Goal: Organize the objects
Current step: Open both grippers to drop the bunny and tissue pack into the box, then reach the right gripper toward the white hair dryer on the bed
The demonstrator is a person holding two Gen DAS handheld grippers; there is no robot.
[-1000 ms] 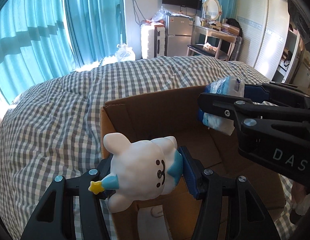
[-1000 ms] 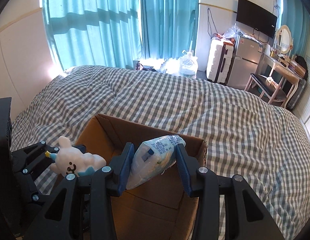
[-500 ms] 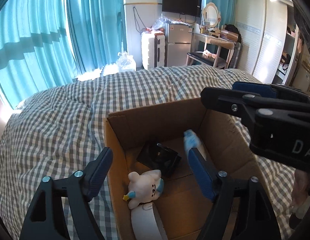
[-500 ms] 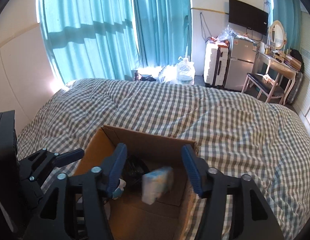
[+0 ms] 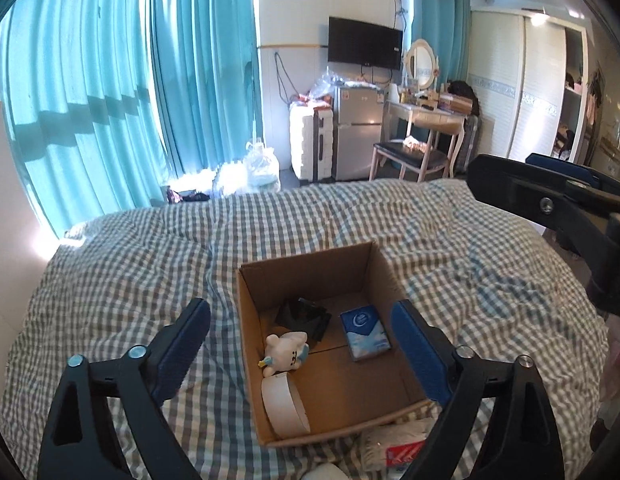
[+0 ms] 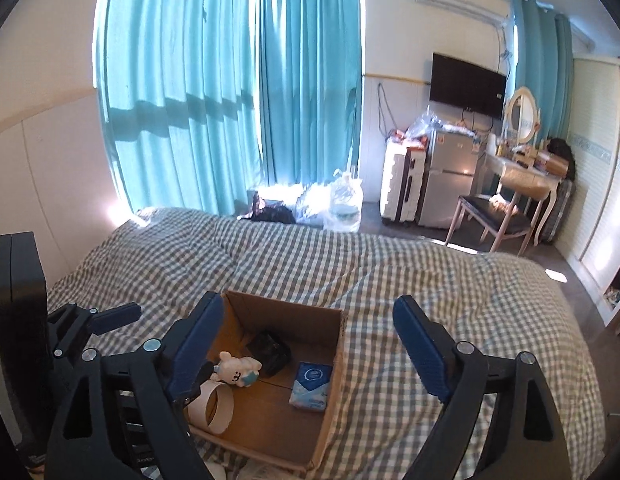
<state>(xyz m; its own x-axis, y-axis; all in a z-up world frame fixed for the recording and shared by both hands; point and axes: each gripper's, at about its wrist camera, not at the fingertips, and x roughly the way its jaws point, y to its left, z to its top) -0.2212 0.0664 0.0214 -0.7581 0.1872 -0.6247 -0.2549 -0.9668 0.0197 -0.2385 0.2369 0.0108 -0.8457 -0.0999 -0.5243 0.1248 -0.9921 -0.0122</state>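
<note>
Bed [image 5: 122,280] with checked cover bears open cardboard box [image 5: 306,268]. White packet with red label [image 5: 393,446] lies just beside the box's near wall.

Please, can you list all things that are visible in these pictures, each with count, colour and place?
cardboard box: one, brown, open, on the bed.
toy bear: one, white and blue, in the box by its left wall.
tissue pack: one, blue and white, flat on the box floor, right side.
black item: one, at the box's back; what it is I cannot tell.
tape roll: one, white, in the box's near left corner.
bedcover: one, grey and white check.
curtains: turquoise, at the window.
television: one, black, on the wall.
fridge: one, silver, under the television.
left gripper: black with blue pads, jaws opening, nothing between them.
right gripper: the same, jaws opening, empty.
</note>
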